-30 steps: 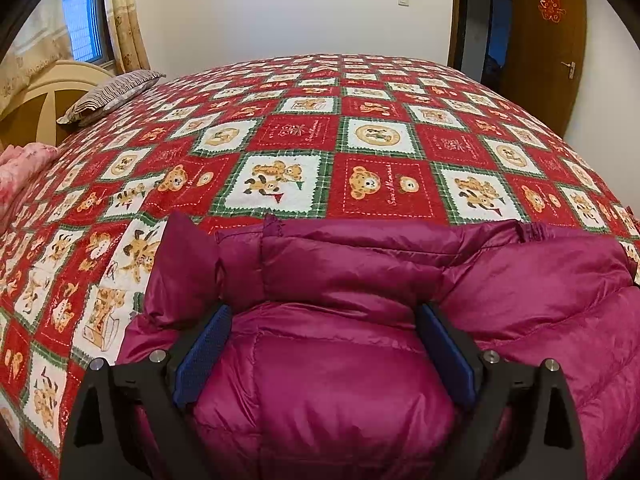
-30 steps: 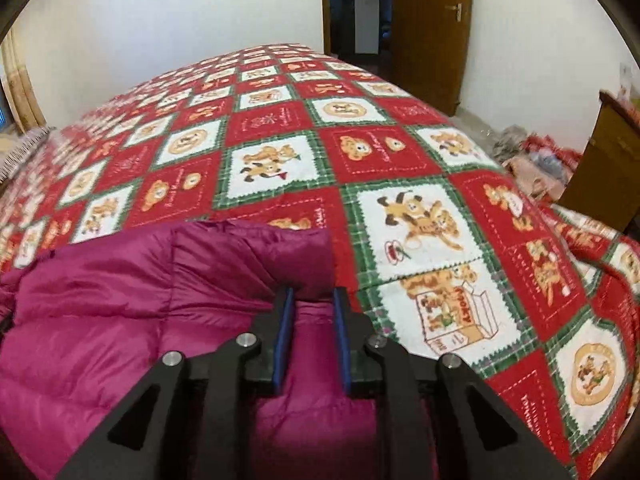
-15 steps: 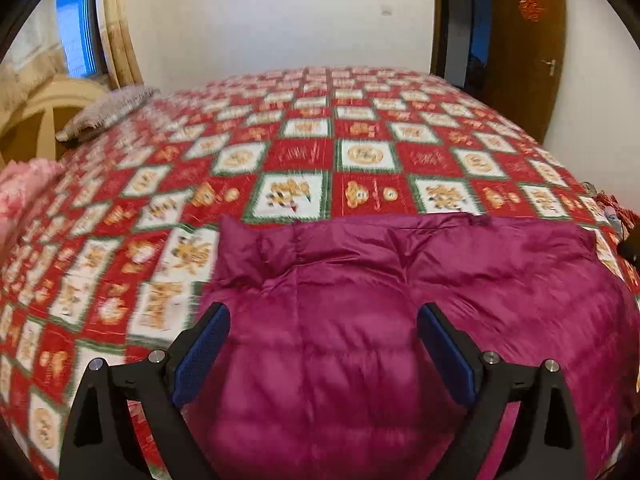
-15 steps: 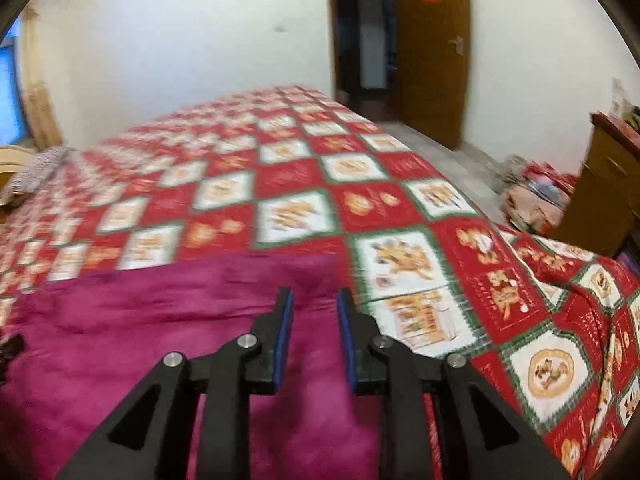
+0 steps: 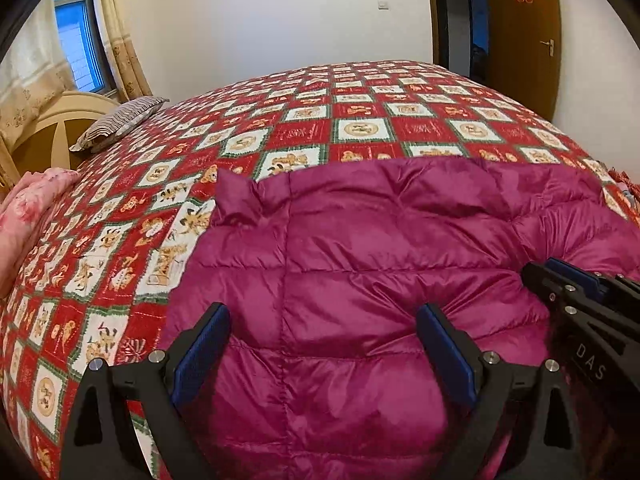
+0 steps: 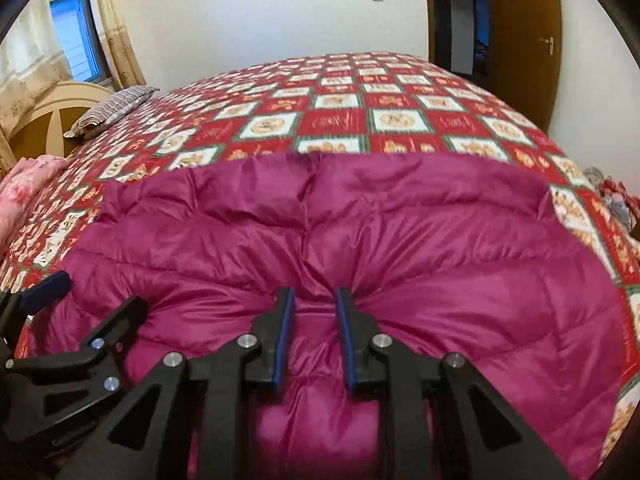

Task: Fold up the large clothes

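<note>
One jacket (image 5: 360, 264), magenta and quilted. One bed (image 5: 360, 112) under one patchwork quilt. One striped pillow (image 5: 116, 122). One pink blanket (image 5: 28, 208). Two hand-held grippers: left (image 5: 322, 344), right (image 6: 314, 316). One door (image 5: 520, 32), one window (image 5: 76, 40).

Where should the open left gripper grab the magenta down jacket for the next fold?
Probably the left edge of the magenta down jacket, coming in from the left gripper side: it lies thin on the quilt, while the middle puffs too thick.
</note>
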Action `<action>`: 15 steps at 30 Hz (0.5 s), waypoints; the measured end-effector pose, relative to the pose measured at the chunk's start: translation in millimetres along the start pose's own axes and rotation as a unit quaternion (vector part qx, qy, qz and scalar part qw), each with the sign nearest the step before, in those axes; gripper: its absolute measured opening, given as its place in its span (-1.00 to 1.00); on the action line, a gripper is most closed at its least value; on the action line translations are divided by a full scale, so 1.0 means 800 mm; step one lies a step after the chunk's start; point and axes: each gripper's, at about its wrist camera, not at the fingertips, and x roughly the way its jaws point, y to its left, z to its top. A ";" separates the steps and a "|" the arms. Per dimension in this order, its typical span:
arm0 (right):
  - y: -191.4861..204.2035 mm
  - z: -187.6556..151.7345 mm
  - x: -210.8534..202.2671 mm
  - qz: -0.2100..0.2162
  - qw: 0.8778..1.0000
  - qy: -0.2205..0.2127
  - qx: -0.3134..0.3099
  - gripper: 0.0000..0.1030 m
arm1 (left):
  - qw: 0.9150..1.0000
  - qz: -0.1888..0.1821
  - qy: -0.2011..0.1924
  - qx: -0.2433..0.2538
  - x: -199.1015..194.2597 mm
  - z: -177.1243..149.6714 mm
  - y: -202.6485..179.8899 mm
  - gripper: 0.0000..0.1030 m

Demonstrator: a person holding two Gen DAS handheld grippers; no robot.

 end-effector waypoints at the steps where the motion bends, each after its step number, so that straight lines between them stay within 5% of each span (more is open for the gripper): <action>1: -0.001 -0.002 0.002 0.000 1.000 -0.002 0.000 -0.56 | 1.000 0.001 -0.002 0.001 0.002 -0.001 -0.001 0.85; 11: 0.004 -0.007 0.003 -0.018 1.000 -0.010 -0.019 -0.57 | 1.000 0.018 0.004 0.001 -0.017 -0.004 0.006 0.85; 15: 0.005 0.002 -0.022 -0.005 1.000 -0.012 -0.019 -0.57 | 0.999 0.015 -0.020 -0.038 -0.057 -0.010 0.043 0.85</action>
